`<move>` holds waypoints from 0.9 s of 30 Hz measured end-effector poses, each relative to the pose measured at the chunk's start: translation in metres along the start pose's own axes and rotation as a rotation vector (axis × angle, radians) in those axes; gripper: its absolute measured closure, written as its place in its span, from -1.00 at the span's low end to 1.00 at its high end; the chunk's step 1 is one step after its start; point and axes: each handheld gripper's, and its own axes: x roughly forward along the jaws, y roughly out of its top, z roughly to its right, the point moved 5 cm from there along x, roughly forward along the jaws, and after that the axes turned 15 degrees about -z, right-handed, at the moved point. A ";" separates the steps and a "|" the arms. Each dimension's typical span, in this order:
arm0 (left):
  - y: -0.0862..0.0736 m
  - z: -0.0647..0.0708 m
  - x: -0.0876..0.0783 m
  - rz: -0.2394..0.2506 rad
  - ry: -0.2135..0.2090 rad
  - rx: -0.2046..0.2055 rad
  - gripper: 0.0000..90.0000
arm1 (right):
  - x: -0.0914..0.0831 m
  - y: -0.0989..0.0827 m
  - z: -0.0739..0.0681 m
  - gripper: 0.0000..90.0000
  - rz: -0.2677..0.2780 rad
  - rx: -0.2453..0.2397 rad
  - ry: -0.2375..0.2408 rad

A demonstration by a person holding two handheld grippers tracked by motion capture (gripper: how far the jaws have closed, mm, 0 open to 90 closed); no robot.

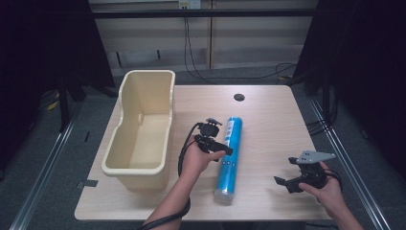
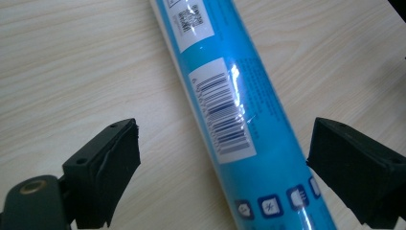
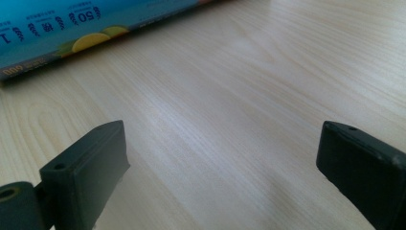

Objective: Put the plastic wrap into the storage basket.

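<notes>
The left claw (image 2: 225, 163) stands open astride the blue tube (image 2: 230, 110), whose ends are cut off, pads not touching; the right claw (image 3: 220, 172) gapes empty.

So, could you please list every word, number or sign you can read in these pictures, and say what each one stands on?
"50": on the blue tube, in the right gripper view, beside small wheat-like signs.
"1": partly cut off at the picture's left edge, same tube.
"000" or similar: at the tube's lower edge, too blurred to be sure.
Barcode and code square on the tube's white labels: digits and small print too small to read.
Small square icons near the tube's end: unreadable.
</notes>
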 end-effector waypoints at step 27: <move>0.025 0.017 0.037 -0.079 0.009 -0.082 -0.55 | 0.000 0.001 0.001 -0.91 0.004 0.002 0.008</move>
